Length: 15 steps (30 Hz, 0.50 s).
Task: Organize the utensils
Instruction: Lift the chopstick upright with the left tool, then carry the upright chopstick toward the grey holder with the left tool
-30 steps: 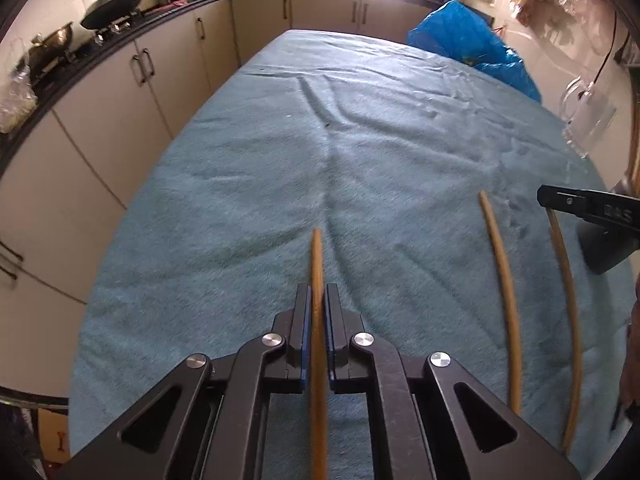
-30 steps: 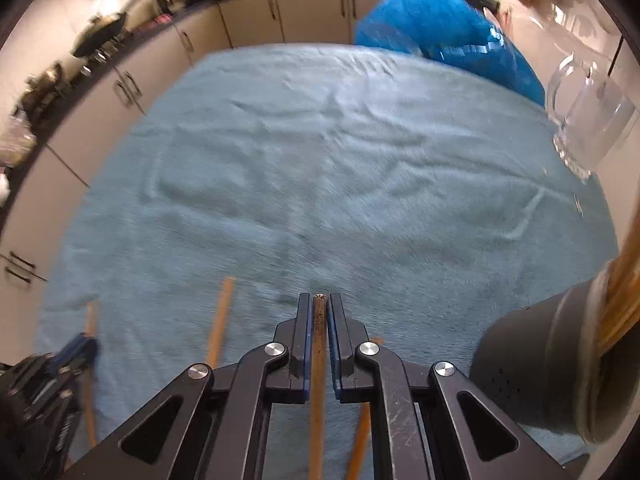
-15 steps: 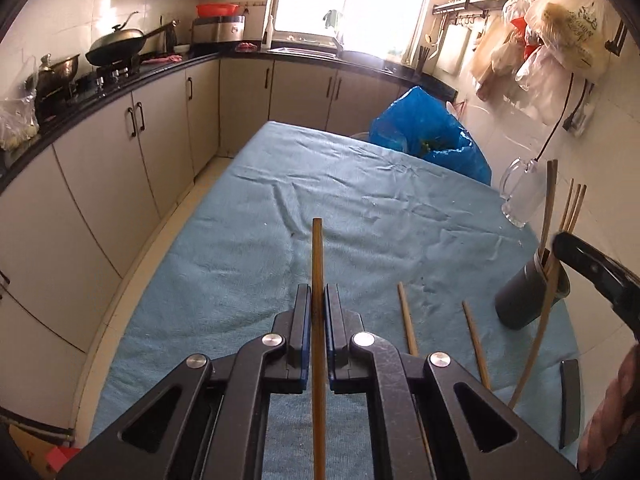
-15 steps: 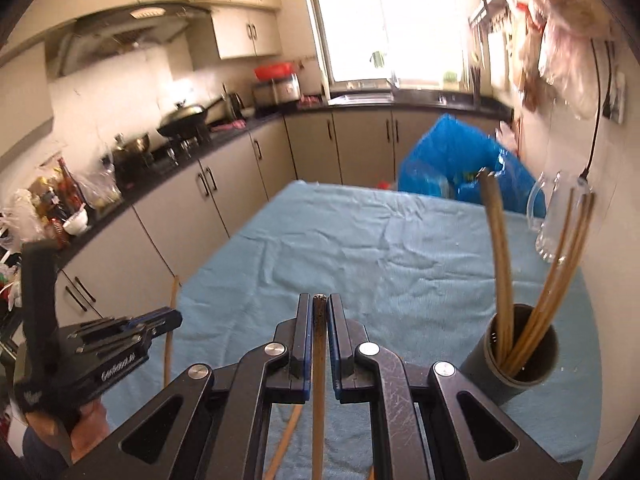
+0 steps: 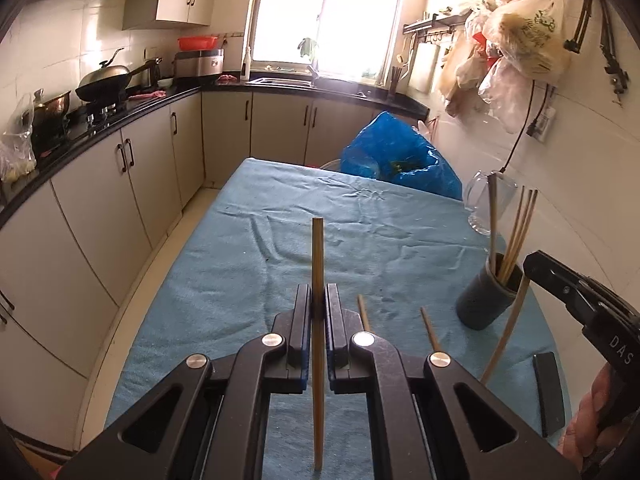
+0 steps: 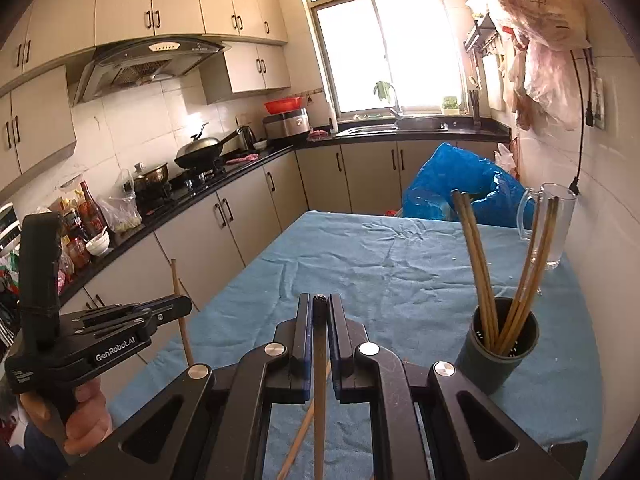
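Where the blue cloth ends, chopsticks upright in dark holder.

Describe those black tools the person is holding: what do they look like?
Both are matte black with angular linkage arms, silver rivets and blue-edged pads. The left gripper bears white "GenRobot.AI" lettering and an upright black block on top; the right gripper shows white letters "DAS". No cables or sleeves show.

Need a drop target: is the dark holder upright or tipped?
Upright. The dark holder stands on the blue cloth, mouth up, with chopsticks leaning inside it.
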{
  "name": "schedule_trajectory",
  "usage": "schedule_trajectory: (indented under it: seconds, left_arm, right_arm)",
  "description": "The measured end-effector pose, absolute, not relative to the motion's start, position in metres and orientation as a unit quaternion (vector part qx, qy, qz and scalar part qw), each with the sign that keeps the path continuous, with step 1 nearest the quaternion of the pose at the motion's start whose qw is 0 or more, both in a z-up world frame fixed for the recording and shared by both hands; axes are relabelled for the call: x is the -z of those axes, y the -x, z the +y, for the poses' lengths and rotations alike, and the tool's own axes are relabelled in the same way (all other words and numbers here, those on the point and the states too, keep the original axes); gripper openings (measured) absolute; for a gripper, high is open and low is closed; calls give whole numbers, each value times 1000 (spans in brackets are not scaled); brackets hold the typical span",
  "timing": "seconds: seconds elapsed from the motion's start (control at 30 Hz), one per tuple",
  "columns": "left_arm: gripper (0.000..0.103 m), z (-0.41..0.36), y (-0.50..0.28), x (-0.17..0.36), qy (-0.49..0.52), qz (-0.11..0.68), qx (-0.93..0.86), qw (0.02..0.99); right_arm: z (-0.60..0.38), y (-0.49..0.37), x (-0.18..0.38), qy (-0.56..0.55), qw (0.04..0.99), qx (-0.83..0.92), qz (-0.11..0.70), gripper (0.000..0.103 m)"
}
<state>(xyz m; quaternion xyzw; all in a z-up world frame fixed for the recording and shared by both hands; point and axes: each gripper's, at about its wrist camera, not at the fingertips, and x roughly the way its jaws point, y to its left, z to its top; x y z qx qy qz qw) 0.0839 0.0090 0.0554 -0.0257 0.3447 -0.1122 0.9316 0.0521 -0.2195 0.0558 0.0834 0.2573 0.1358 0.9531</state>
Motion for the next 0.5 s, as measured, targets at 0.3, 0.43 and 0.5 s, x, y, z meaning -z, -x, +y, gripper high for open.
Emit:
schedule_trajectory:
  seconds: [0.3, 0.43, 0.5]
  left_arm:
    - [6, 5, -80, -60, 23, 343, 116, 932]
    - [6, 3, -79, -63, 19, 343, 117, 932]
    - [6, 2, -77, -63, 18, 341, 121, 932]
  right_arm:
    - [-235, -37, -62, -100, 957, -126, 241, 8]
    - [-239, -33, -65, -105, 959, -122, 236, 8]
    - [-242, -31, -67, -107, 959, -121, 233, 8]
